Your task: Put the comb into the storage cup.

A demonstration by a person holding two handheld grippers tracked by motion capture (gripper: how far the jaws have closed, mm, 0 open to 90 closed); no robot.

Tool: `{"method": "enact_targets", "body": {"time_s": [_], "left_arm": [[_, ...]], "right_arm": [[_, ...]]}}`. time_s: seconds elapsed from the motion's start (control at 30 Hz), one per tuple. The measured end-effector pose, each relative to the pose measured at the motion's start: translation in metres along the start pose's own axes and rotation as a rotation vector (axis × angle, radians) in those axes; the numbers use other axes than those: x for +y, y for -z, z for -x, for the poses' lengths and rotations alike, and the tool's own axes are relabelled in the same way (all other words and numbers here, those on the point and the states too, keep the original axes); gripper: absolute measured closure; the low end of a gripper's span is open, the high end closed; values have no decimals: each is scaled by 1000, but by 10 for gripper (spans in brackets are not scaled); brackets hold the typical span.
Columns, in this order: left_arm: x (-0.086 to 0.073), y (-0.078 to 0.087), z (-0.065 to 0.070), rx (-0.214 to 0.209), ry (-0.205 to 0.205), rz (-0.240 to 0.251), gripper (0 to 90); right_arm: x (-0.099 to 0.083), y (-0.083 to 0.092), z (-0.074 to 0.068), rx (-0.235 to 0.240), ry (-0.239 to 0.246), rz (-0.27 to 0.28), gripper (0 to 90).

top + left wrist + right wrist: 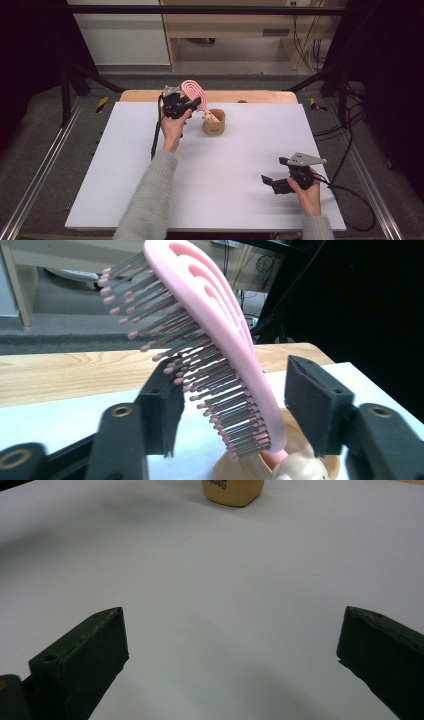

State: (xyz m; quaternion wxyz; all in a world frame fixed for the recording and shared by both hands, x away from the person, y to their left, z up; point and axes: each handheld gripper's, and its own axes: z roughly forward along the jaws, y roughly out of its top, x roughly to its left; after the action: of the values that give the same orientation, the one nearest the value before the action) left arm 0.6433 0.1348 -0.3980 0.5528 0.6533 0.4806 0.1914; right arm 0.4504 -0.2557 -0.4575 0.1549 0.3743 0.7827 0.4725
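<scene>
pink hairbrush (220,335) | tilted, handle down in tan cup (215,122)

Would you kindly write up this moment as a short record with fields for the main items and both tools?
work surface: white table top
brush: pink hairbrush standing handle-down in the tan cup, leaning, bristles toward the left tool
left tool: left gripper, jaws apart on either side of the brush head, pads not pressing it
right tool: right gripper, open above bare table, nothing between the jaws
cup position: far centre of the table
</scene>
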Motion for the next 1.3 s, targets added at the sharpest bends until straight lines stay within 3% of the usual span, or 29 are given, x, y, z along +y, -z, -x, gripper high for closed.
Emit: {"method": "enact_targets", "body": {"time_s": [0.3,0.63,0.87,1.0,1.3], "left_arm": [[6,18,-1,-30,-61,-24,260],[9,37,6,-71,-145,-64,172],[11,51,10,-83,-173,-79,110],[13,60,11,-89,-159,-104,60],[13,78,15,-124,-183,-100,27]], "right_arm": [[0,0,0,0,-1,5,5],[0,0,0,-6,-1,11,5],[0,0,0,-10,-1,6,5],[0,0,0,-7,-2,5,5],[0,0,0,-7,-2,9,5]]}}
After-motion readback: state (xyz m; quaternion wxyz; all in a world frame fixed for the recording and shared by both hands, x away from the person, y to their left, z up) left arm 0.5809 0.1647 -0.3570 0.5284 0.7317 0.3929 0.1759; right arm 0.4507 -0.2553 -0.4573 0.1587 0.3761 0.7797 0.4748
